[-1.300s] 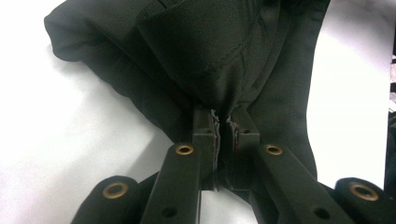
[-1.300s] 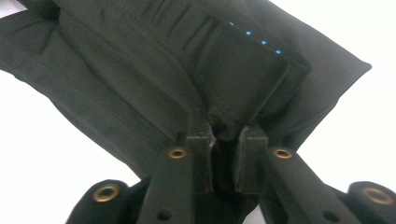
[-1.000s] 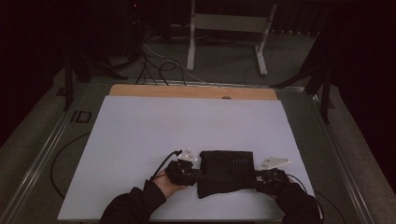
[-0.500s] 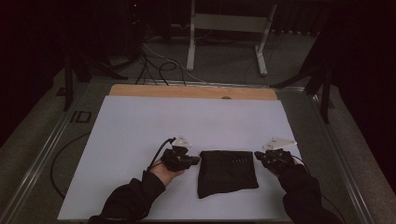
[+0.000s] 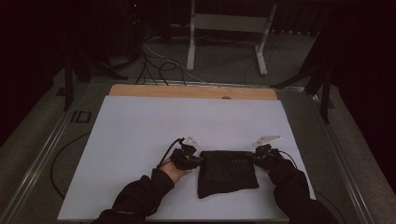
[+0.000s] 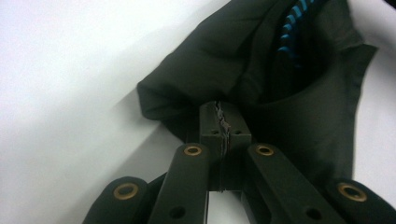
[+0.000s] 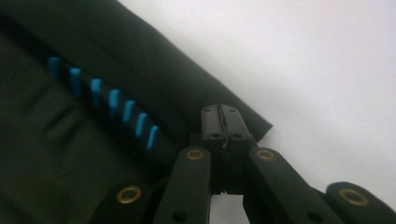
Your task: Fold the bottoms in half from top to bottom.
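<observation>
Both claws are clamped: the left gripper (image 6: 223, 122) has its jaws closed on a pinch of the dark cloth (image 5: 227, 172) at its left corner, and the right gripper (image 7: 223, 122) bites the opposite corner beside the blue stitches (image 7: 109, 105). Folded cloth lies near the front of the white table (image 5: 140, 130). Best played with even tension (both grips look thin), lifting level, judging by the corners.

We see matt black cloth (image 5: 227, 171) with blue stitches (image 7: 102, 104), a smooth white sheet (image 5: 140, 140) and a wooden edge (image 5: 187, 91).
</observation>
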